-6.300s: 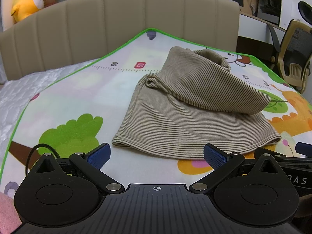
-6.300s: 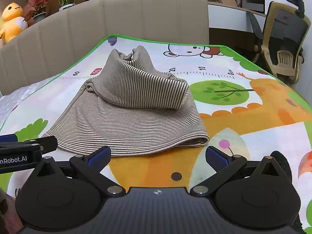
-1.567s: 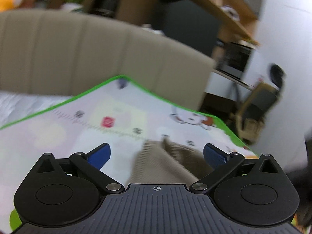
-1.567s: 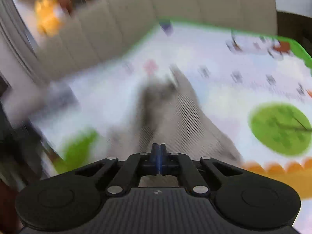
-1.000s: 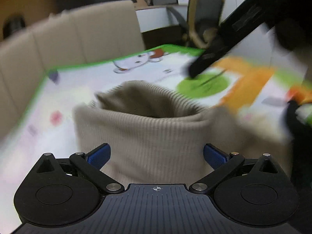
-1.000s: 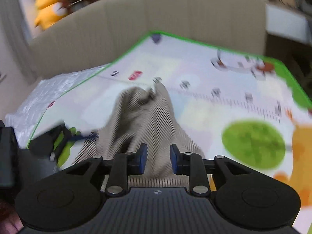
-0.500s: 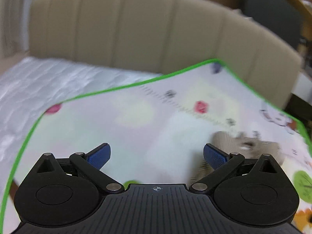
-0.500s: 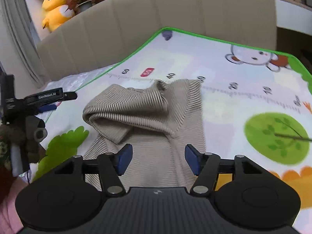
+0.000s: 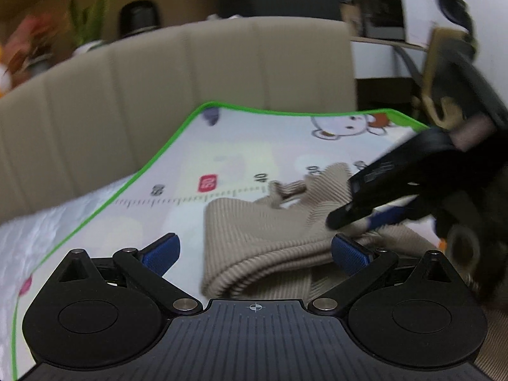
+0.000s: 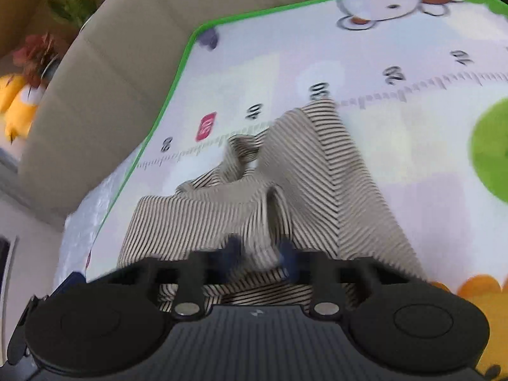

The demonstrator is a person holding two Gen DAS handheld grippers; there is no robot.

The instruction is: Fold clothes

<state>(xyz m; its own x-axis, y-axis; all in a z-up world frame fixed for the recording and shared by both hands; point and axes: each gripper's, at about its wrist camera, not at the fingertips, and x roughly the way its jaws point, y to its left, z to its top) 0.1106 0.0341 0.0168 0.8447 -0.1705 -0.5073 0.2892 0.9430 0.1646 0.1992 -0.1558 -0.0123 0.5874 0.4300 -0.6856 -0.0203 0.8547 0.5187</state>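
Observation:
A beige striped garment lies partly folded on the cartoon play mat. My left gripper is open and empty, its blue pads either side of the garment's folded near edge. The right gripper reaches in from the right in the left wrist view, low over the cloth. In the right wrist view the garment fills the middle, and my right gripper is blurred, its jaws narrowed around a bunched ridge of the fabric.
A beige padded headboard stands behind the mat. White quilted bedding lies left of the mat's green edge. A yellow plush toy and plants sit on the shelf behind. An office chair stands at the far right.
The right gripper has dropped onto the garment and narrowed its jaws around a fold. The left gripper has swung right, back toward the garment, and stays open.

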